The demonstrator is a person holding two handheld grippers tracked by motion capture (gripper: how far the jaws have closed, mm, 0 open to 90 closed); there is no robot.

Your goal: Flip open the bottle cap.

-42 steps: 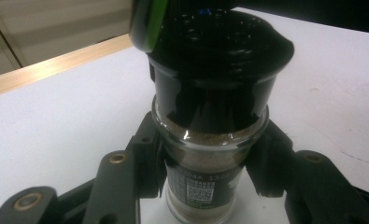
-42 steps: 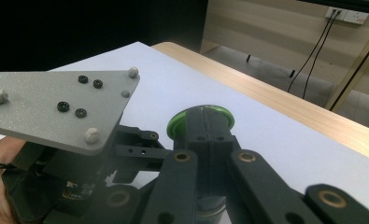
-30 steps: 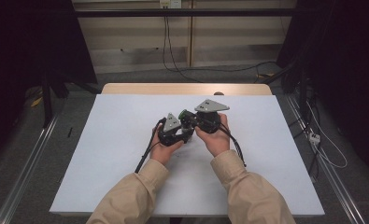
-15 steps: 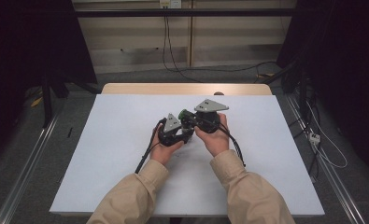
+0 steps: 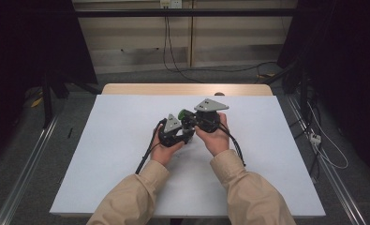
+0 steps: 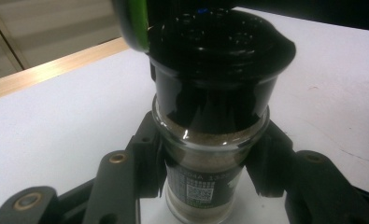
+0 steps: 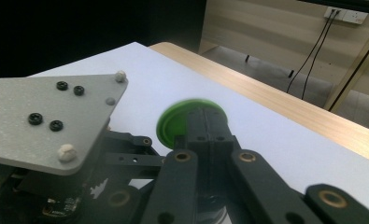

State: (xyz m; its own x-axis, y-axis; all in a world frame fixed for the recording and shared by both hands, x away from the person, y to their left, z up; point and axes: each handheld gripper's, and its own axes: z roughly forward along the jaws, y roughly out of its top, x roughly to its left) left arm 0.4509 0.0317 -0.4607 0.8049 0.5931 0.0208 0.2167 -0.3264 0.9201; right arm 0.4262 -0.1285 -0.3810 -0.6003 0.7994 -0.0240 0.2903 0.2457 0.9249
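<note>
The jar [image 6: 210,154] stands in the lower middle of my left gripper view, a round glass spice jar packed with fine tan powder, a dark label with a small square code on its front. On it sits a glossy black shaker top [image 6: 219,56], wider than the glass, flaring to a rim and dotted with small holes. At the upper left of that top hangs the lid [image 6: 133,23], a bright green flap with a smooth plastic sheen.

My left gripper [image 6: 205,158] holds the jar: the matte black jaws come up from the bottom corners and their pads press the glass on both sides just under the top. The jar's foot rests on the white table [image 6: 56,121] (a flat, faintly scuffed sheet with a pale wooden strip along its far edge).

In my right gripper view the lid [image 7: 189,123] is a green disc at mid-frame, slightly blurred. My right gripper [image 7: 205,126] has its jaws brought together flat against each other, their tips lying over the disc; I cannot tell whether they pinch its edge. To the left lies my other gripper's grey three-cornered plate [image 7: 46,121], speckled metal with black screws.

From the high view both grippers [image 5: 175,133] [image 5: 192,117] meet at the centre of the table [image 5: 103,154], my beige sleeves entering from the bottom.
</note>
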